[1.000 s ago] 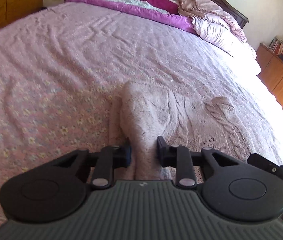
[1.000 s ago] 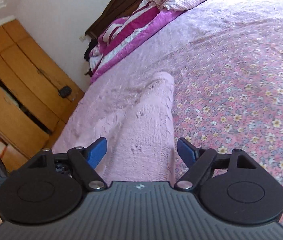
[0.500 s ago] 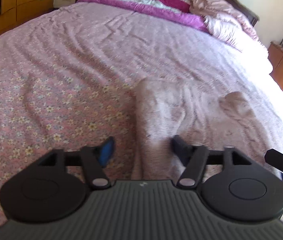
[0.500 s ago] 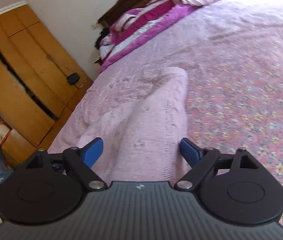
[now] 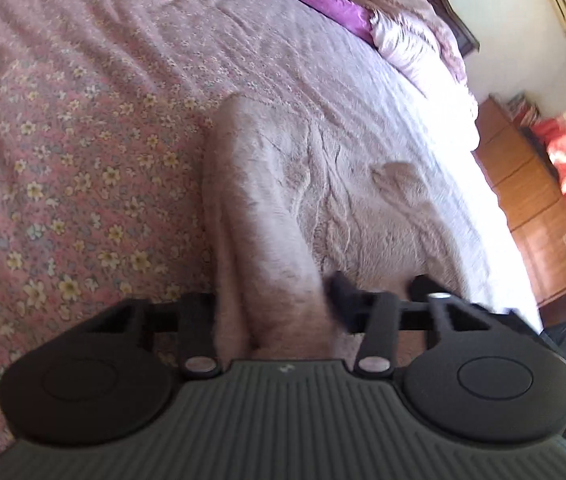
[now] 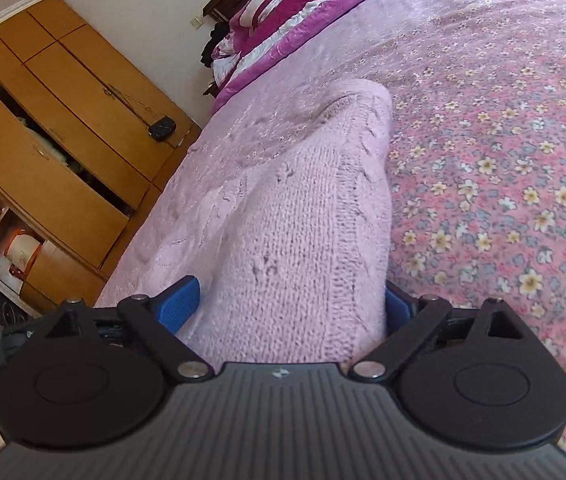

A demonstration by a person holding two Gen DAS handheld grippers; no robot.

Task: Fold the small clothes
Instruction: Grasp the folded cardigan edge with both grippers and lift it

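Observation:
A pink knitted garment (image 5: 323, 184) lies on the floral bedsheet (image 5: 63, 184), bunched into a raised ridge. My left gripper (image 5: 273, 296) is closing on that ridge. Cloth fills the gap and drapes over the left finger, hiding it, while the dark right fingertip (image 5: 339, 290) presses against the fold. In the right wrist view the same garment (image 6: 303, 220) runs up between the blue pads (image 6: 179, 304) of my right gripper (image 6: 289, 302). Its jaws stand wide and are closing. The left pad's face still shows beside the cloth, and the right pad is partly covered.
A magenta and white quilt (image 6: 283, 12) and pillows (image 5: 415, 36) are heaped at the head of the bed. A wooden wardrobe (image 6: 43, 140) stands past the bed's edge in the right wrist view, and wooden drawers (image 5: 531, 208) in the left wrist view.
The left jaws spread off the fold, then narrowed onto it again, and that view rolled. The right gripper dropped closer over the garment, whose cloth now fills its gap.

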